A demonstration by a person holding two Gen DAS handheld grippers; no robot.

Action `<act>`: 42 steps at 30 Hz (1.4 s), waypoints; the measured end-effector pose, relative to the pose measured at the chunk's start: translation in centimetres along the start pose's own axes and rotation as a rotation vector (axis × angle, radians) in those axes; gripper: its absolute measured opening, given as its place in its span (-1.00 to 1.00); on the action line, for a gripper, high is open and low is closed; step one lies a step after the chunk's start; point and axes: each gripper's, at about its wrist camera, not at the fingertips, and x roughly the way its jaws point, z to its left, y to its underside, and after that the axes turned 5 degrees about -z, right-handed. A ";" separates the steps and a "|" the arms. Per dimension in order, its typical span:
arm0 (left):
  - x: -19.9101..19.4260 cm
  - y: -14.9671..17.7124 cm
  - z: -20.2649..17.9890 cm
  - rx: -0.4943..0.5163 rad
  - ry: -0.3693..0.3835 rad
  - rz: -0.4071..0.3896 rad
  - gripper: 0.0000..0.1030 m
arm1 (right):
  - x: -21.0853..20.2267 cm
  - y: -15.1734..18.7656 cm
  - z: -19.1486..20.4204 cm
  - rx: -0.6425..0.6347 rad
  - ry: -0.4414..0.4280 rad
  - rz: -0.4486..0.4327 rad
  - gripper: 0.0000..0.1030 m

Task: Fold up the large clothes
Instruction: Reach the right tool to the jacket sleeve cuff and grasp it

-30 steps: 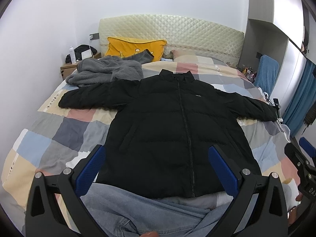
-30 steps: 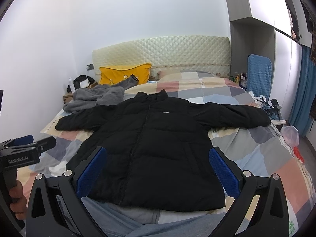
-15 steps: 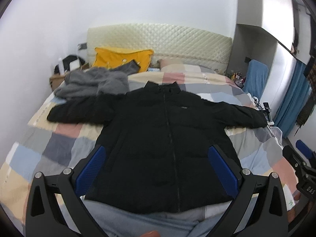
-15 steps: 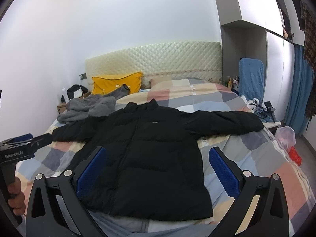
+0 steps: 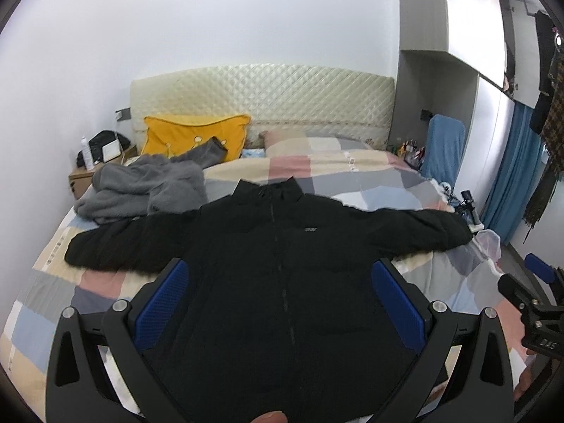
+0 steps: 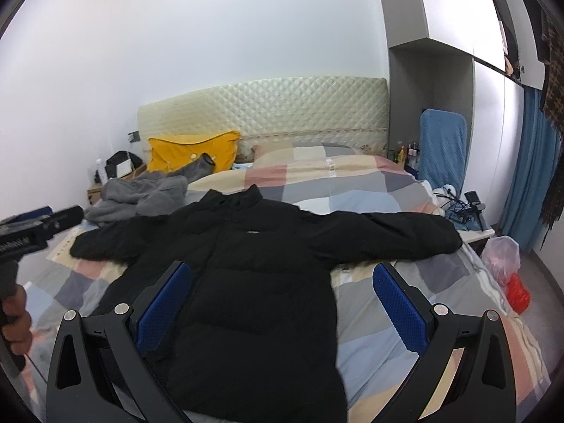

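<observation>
A black puffer jacket lies flat, front up, on the checked bed cover, both sleeves spread out to the sides; it also shows in the right wrist view. My left gripper is open and empty, above the jacket's lower middle. My right gripper is open and empty, above the jacket's lower right side. The right gripper also shows at the right edge of the left wrist view, and the left gripper at the left edge of the right wrist view.
A grey fleece garment is heaped at the bed's far left, by a yellow pillow. A bedside table stands at left. At right are a blue chair, a small table and bags on the floor.
Both grippers have moved forward over the jacket and tilted up, so the jacket's hem and the jeans below it have left view. Both stay open.
</observation>
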 end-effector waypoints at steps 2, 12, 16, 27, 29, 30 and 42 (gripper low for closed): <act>0.6 -0.5 -0.2 -0.001 0.032 -0.008 1.00 | 0.6 -0.2 -0.8 0.005 0.010 -0.008 1.00; 4.8 -2.8 0.1 -0.032 0.046 -0.035 1.00 | 4.0 -2.4 -6.3 -0.001 0.003 -0.084 1.00; 6.6 -2.0 -0.2 -0.020 0.027 -0.047 1.00 | 5.8 -2.8 -9.9 -0.007 0.002 -0.147 1.00; 14.1 3.5 0.5 -0.009 0.048 0.019 1.00 | 15.8 1.7 -24.8 0.246 0.101 -0.150 1.00; 14.9 4.4 1.1 -0.006 0.023 0.018 1.00 | 17.9 3.3 -28.4 0.352 0.090 -0.134 1.00; 15.4 4.9 1.4 -0.005 0.012 0.014 1.00 | 18.9 3.9 -29.9 0.405 0.084 -0.120 1.00; 20.6 6.8 4.1 -0.098 -0.002 0.080 1.00 | 31.7 10.1 -42.5 0.786 0.159 0.065 0.75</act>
